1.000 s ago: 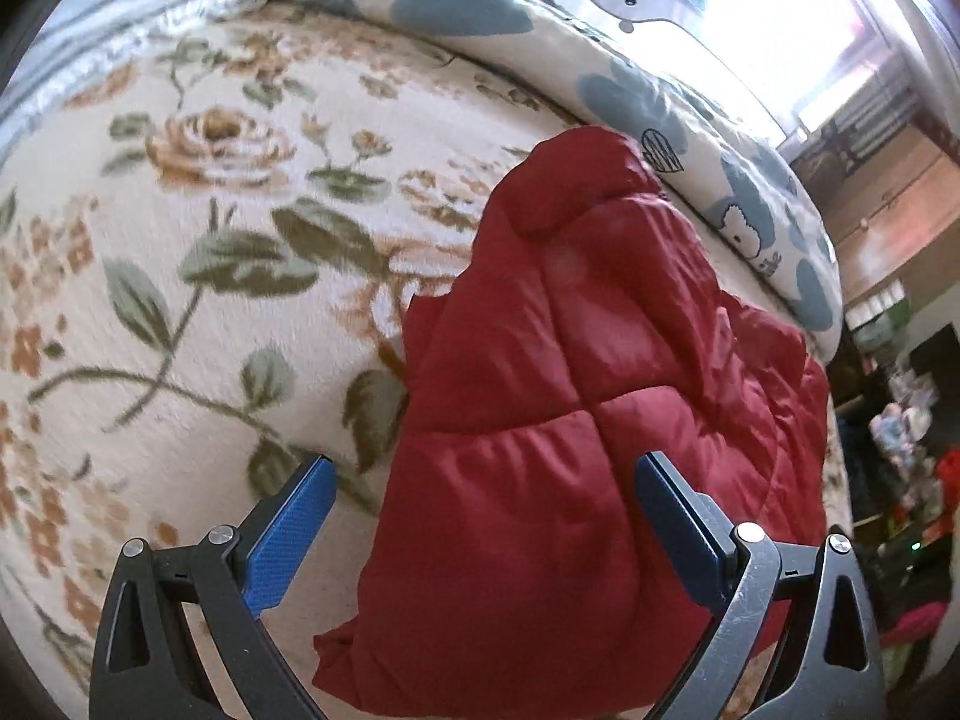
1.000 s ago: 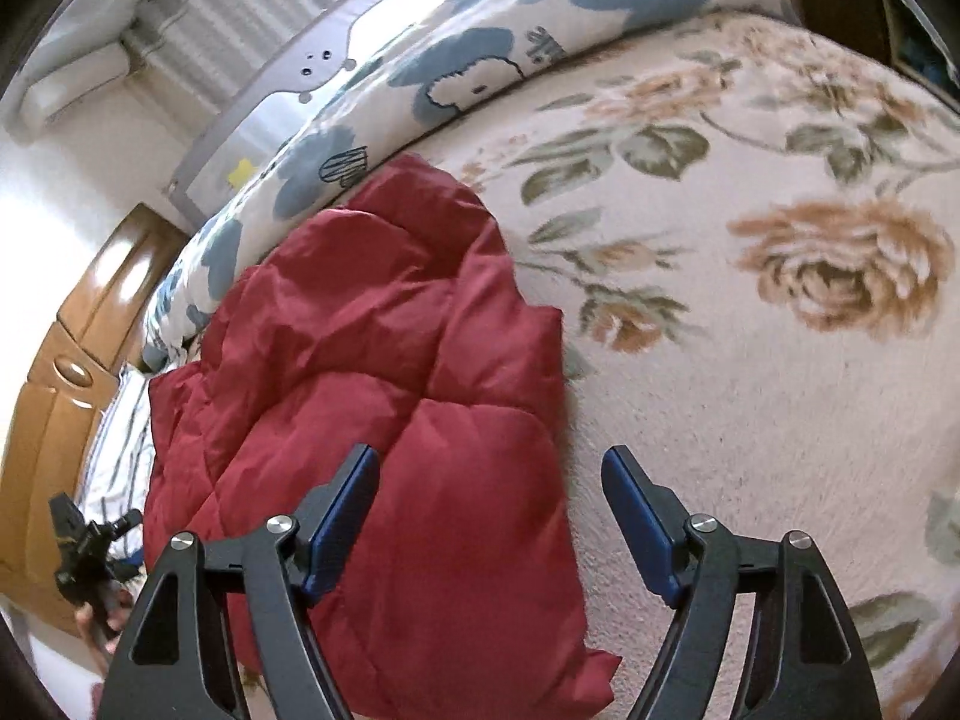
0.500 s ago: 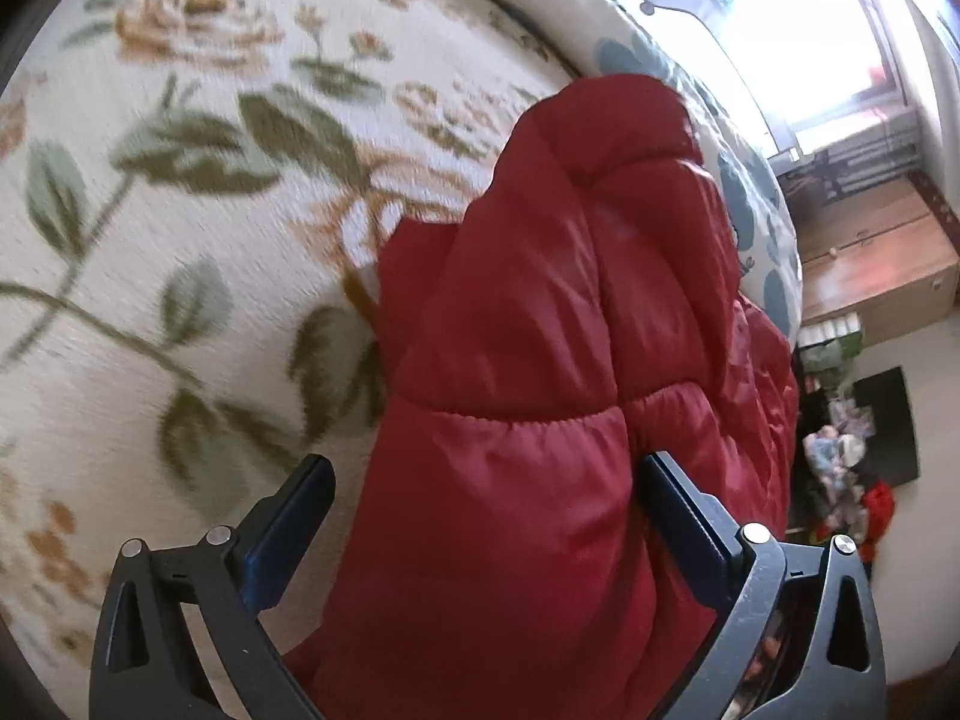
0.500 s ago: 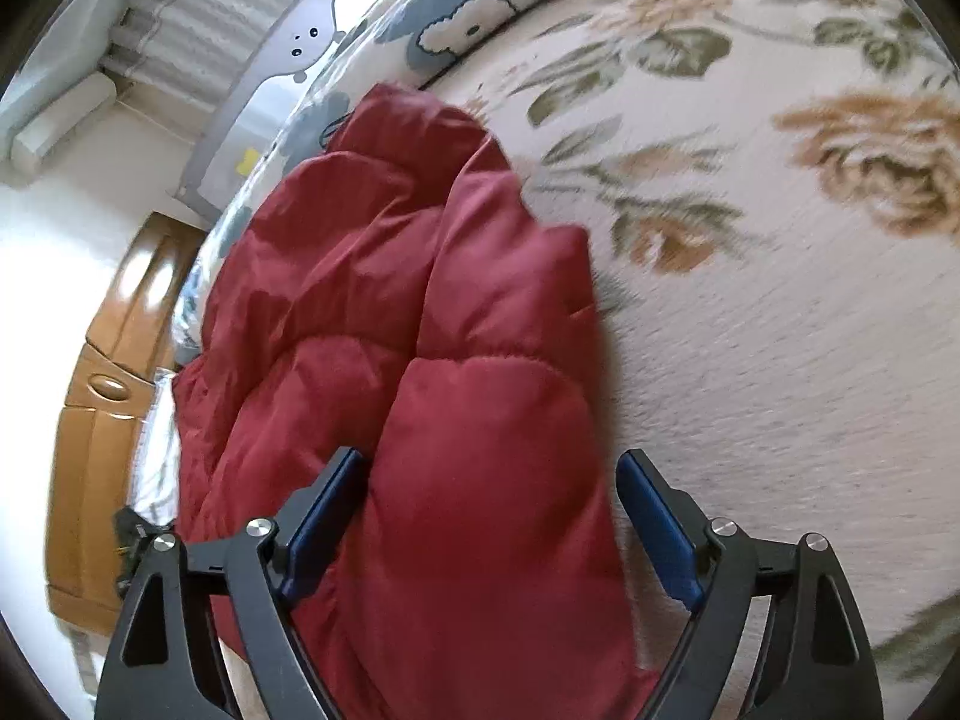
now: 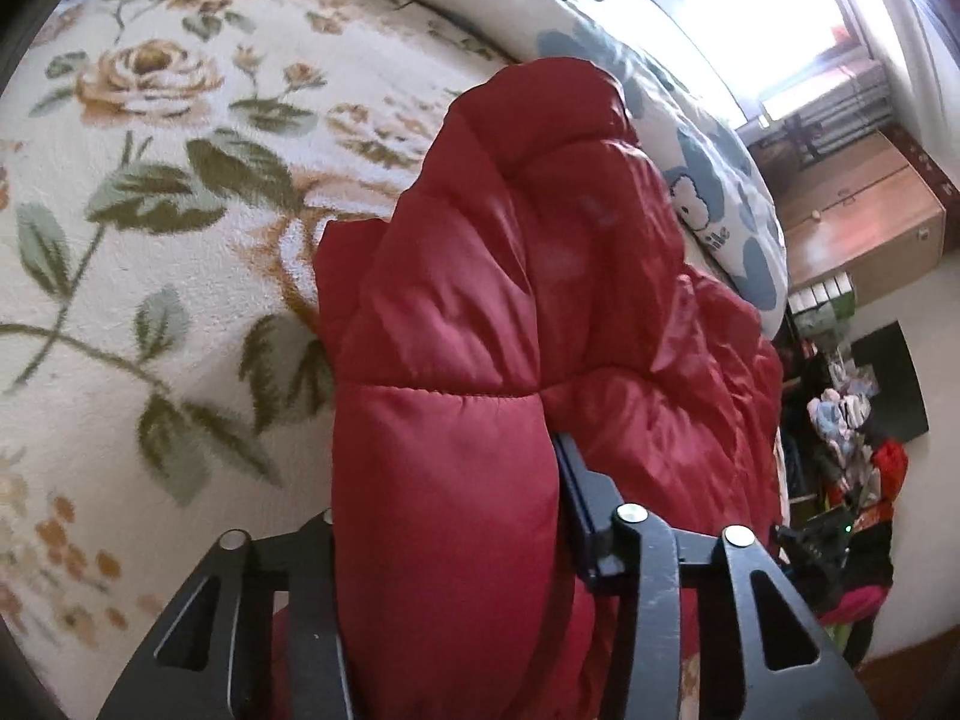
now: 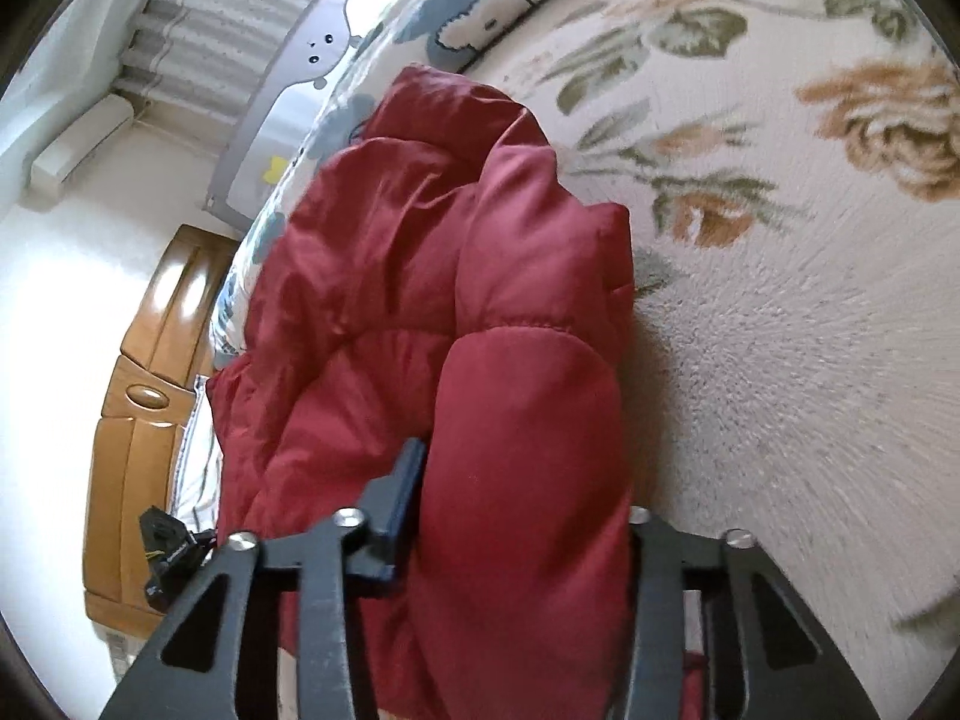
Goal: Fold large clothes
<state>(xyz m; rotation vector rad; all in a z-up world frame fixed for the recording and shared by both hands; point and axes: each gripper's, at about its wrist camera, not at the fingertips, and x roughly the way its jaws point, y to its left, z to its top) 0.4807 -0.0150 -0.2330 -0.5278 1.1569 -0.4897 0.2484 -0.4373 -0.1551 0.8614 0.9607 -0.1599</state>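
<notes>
Bedspread [image 5: 150,240]; jacket [image 5: 480,360] hides tool [image 5: 447,516] pads.

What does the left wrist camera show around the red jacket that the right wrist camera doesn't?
Only the left wrist view shows a bright window, a wooden dresser and a cluttered corner. Only the right wrist view shows a wall air conditioner and a wooden headboard. Both show the red jacket on the floral blanket, beside the blue-and-white quilt, with the left gripper and right gripper each clamped on a puffy fold.
</notes>
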